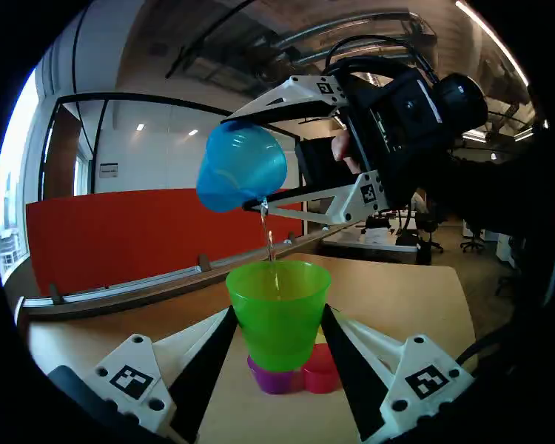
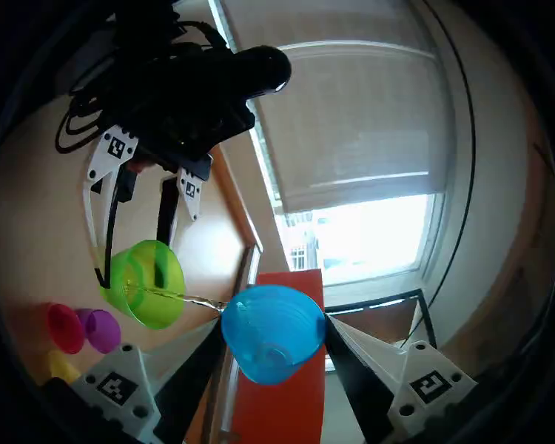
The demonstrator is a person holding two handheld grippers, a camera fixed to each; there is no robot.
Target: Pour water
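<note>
We have the left gripper (image 1: 277, 317) clenched on the green cup (image 1: 277, 329). Both fingers press its sides and the cup stands upright between them, mouth up. We cannot tell whether its base rests on the wooden table (image 1: 403, 296). Just under the cup, between our fingers, lie a purple cup (image 1: 272, 382) and a red cup (image 1: 323, 370), touching each other, with a yellow cup (image 2: 59, 366) near them.

Above and ahead of the left gripper, the right gripper (image 2: 274, 324) grasps the blue cup (image 2: 274, 344) between both fingers, tipped over on its side. A thin stream of water (image 1: 266, 229) runs from its rim down into the green cup. Beyond the table's far edge stands a red partition (image 1: 115, 237).
</note>
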